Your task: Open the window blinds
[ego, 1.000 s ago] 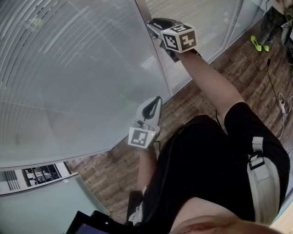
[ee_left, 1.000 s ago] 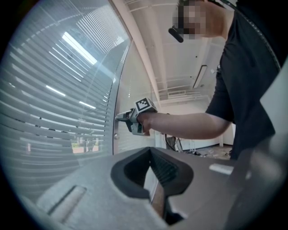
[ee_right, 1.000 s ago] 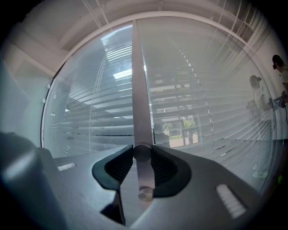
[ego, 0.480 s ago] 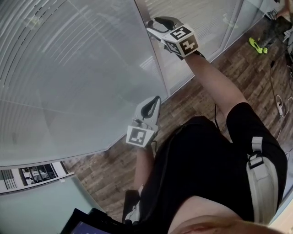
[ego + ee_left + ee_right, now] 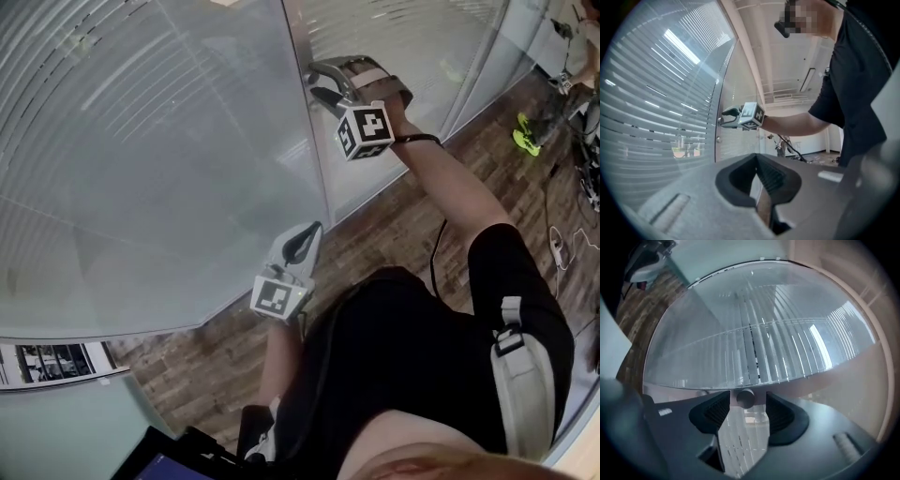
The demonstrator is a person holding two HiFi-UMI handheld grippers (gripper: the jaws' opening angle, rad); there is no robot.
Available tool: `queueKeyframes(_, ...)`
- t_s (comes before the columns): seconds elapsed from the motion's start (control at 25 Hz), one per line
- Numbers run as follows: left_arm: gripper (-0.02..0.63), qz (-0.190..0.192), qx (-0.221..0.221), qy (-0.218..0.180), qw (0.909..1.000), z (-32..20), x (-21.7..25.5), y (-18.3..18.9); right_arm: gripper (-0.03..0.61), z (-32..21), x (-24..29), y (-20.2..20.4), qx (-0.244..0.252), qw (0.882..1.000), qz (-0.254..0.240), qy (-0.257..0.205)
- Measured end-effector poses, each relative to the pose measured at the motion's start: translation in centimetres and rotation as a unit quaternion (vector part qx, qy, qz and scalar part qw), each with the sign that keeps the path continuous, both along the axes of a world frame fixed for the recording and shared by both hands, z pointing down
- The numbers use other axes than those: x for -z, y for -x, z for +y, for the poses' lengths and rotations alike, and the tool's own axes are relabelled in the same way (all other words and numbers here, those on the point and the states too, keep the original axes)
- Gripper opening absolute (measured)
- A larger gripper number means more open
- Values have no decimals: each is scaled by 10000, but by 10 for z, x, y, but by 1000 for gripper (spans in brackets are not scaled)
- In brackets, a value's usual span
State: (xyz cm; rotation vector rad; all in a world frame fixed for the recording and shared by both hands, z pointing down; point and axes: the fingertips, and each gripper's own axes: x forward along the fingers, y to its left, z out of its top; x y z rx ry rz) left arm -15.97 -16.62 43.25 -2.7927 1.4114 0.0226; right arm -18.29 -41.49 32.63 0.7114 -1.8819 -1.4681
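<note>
The right tongs (image 5: 319,81) have just been opening and now stand wide around a round knob (image 5: 744,398), with the pads clear of it. The left tongs (image 5: 302,239), at seven o'clock from them, are closed and empty.

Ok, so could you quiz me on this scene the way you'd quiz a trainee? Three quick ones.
1. True or false: the left gripper is gripping the knob.
2. What stands between the jaws of the right gripper? A) a cord B) the small round knob C) nothing
3. Fill in: the left gripper's jaws are ____.
Key: 1 false: it holds nothing and hangs lower, away from the knob. 2 B: the jaws have just been opening, and the knob stands between them with the pads off it. 3 shut.
</note>
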Motion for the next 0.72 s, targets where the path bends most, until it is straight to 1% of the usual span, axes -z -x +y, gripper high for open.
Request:
queueKeyframes(0.08,2,6,34,9,10000,1,1,2,245,-1,-5,2,13,9996,233,-152)
queueKeyframes(0.2,2,9,138,13,9999,0,2,10,240,-2,-7,3,-1,9995,283,-169)
queueKeyframes(0.32,2,-4,196,-21,9998,-3,3,14,213,-6,-10,3,-22,9988,425,-244)
queueKeyframes(0.4,2,-22,174,-25,9998,-4,3,11,176,-9,-11,2,-19,9985,451,-308)
queueKeyframes(0.48,2,-33,138,-26,9999,-3,3,9,122,-9,-8,2,-16,9983,435,-396)
queueKeyframes(0.6,2,-32,116,-16,9999,-3,3,7,126,-9,-7,2,-25,9982,423,-426)
queueKeyframes(0.72,2,10,142,-188,9997,-4,-3,12,124,-8,-7,3,-56,9988,359,-341)
